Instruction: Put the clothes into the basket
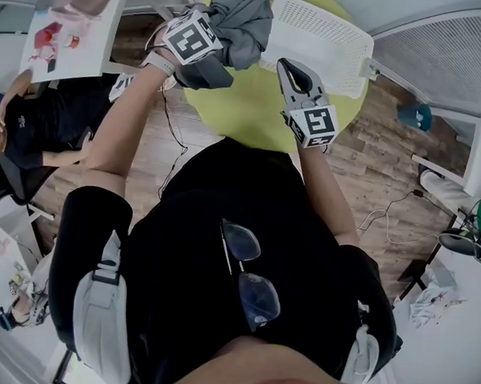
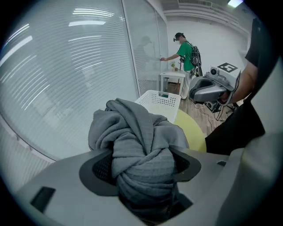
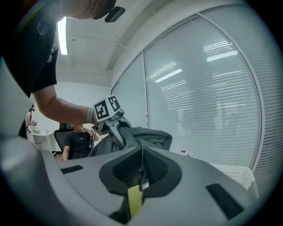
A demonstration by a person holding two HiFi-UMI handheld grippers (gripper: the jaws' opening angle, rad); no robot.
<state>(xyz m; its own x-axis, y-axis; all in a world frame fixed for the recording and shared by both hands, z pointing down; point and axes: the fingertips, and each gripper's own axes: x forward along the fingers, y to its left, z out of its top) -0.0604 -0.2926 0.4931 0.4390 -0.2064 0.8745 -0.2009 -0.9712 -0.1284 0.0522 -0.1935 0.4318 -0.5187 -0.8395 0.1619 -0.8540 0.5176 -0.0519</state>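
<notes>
A bunched grey garment (image 2: 140,145) is clamped in my left gripper (image 2: 141,170), with its twisted folds filling the gap between the jaws. In the head view that gripper (image 1: 216,56) is raised at the top left, and the garment (image 1: 245,24) hangs beside the white perforated basket (image 1: 323,42). The basket (image 2: 160,100) lies just beyond the cloth in the left gripper view. My right gripper (image 1: 287,67) hovers over the round yellow-green surface (image 1: 243,109) with its jaws together and nothing in them. In the right gripper view its jaws (image 3: 141,164) meet, facing the garment (image 3: 149,137).
A person sits at a desk on the left (image 1: 38,133). Another person in green (image 2: 185,49) stands by a small white table at the back. A glass wall with blinds (image 3: 208,97) runs alongside. Cables (image 1: 393,220) trail over the wooden floor at the right.
</notes>
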